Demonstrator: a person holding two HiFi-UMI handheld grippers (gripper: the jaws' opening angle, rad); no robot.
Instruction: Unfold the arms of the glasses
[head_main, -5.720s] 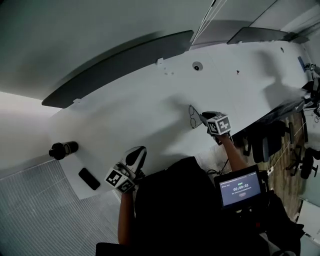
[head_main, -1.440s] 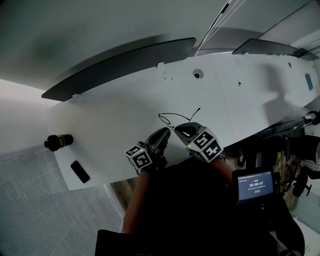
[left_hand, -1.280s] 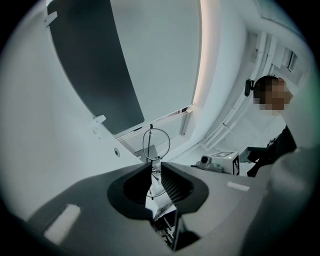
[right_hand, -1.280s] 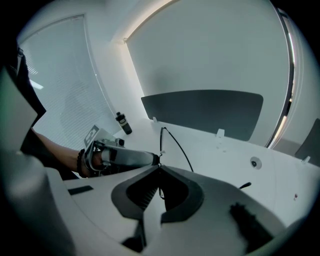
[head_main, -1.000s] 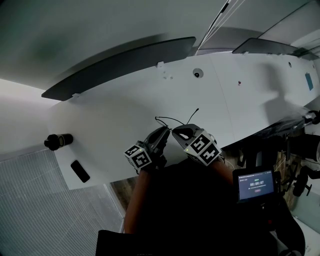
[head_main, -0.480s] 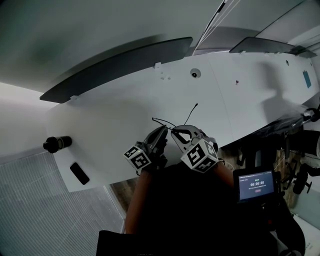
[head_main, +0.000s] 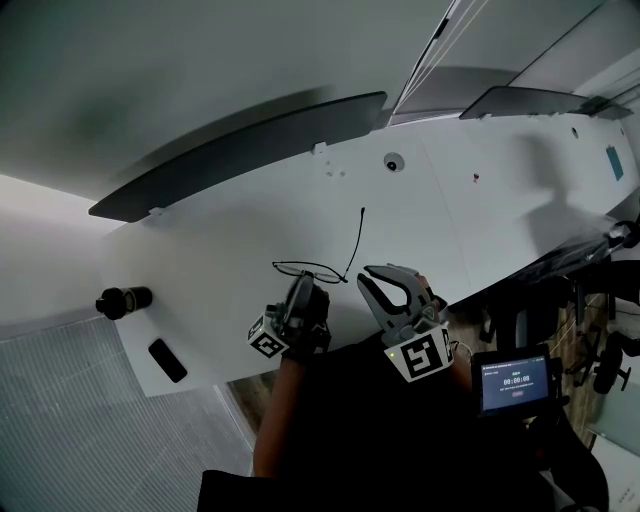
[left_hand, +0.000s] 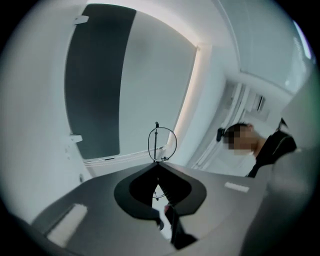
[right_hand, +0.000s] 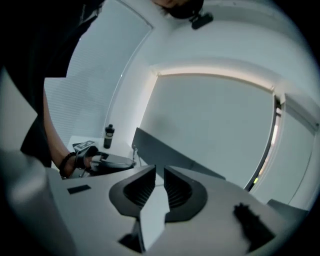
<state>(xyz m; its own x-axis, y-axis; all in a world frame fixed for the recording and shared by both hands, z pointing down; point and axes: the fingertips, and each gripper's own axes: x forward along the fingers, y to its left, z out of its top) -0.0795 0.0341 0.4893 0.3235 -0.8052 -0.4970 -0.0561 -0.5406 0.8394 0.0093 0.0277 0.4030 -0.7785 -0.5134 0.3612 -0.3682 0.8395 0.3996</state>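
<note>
At the left hand-held gripper (head_main: 297, 286), glasses (head_main: 306, 266) crosswise, one arm outward

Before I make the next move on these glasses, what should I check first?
1. Left tool gripping the glasses: ok, jaws shut on the frame.
2. Right tool free of the glasses: ok, jaws opening, nothing between them.
3. One arm unfolded: ok, it sticks straight out from the frame.
4. Other arm unfolded: cannot tell.
5. Bottle out of the way: ok, it is far off at the table's left end.
</note>
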